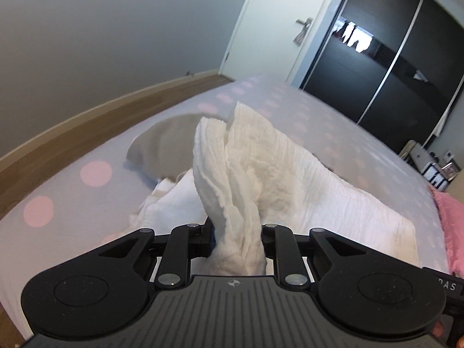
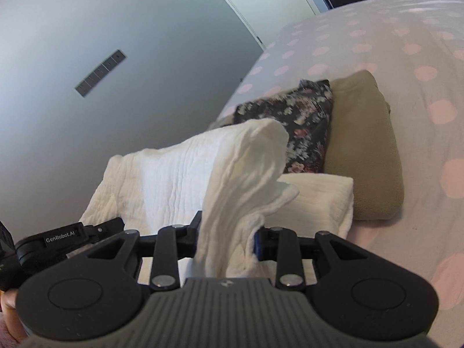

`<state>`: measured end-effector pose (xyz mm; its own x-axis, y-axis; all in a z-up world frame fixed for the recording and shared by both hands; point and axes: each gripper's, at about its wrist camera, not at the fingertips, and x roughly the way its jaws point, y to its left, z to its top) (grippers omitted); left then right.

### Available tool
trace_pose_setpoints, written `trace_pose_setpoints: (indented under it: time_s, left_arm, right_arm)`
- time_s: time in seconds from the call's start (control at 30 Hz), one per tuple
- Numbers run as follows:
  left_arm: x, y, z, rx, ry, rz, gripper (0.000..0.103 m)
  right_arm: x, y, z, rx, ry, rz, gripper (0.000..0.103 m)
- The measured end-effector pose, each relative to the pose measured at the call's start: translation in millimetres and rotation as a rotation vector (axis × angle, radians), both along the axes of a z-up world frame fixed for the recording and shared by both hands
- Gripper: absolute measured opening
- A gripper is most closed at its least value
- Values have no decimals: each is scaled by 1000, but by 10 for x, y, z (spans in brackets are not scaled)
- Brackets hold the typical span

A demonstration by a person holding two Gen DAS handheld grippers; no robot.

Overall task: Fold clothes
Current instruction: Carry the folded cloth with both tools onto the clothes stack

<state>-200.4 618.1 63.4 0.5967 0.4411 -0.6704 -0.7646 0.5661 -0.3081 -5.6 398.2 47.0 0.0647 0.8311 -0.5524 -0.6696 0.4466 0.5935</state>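
Both the left hand-held gripper (image 1: 237, 243) and the right hand-held gripper (image 2: 227, 240) clamped bunched edges of the white cloth (image 2: 162, 179), raised above the bed (image 2: 377, 43). Beyond the cloth lay a beige garment (image 2: 365, 156) and a floral garment (image 2: 301, 121).

White crinkled cloth (image 1: 249, 174), pink-dotted sheet (image 1: 72, 203), tan fold (image 2: 365, 150), seemingly floral dark garment (image 2: 295, 116).

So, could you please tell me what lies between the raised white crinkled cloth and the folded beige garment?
In the right wrist view, a dark floral folded garment lies between the white crinkled cloth and the beige garment.
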Motion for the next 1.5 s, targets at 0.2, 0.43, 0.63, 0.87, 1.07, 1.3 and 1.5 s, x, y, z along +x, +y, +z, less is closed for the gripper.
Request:
trace_pose_setpoints:
  time_s: [0.2,0.43,0.63,0.87,1.07,1.3,1.5]
  left_arm:
    - [-15,10,-82,44,23,71,23]
    - [-146,-240,246,257,63,197,26]
    - [85,-416,427,288,17,92,27]
    - [576,-307,186,191,33,-3,27]
    - [679,-21,-239,83,154,42,27]
    - [587,169,-475,11,179,71,27]
    - [550,-90,-208,147,220,54,27]
  right_arm:
    - [133,90,-128,-51,-16,-14,48]
    - [135,-113,232,-61,-251,-42,50]
    - [27,-45,438,-47,-391,10,33]
    - [-110,502,352,-53,-381,160,33]
    - [38,944,-70,-164,-329,150,25]
    - [122,1045,-293,-181,-334,161,27]
    - [21,814,-20,-125,-392,174,33]
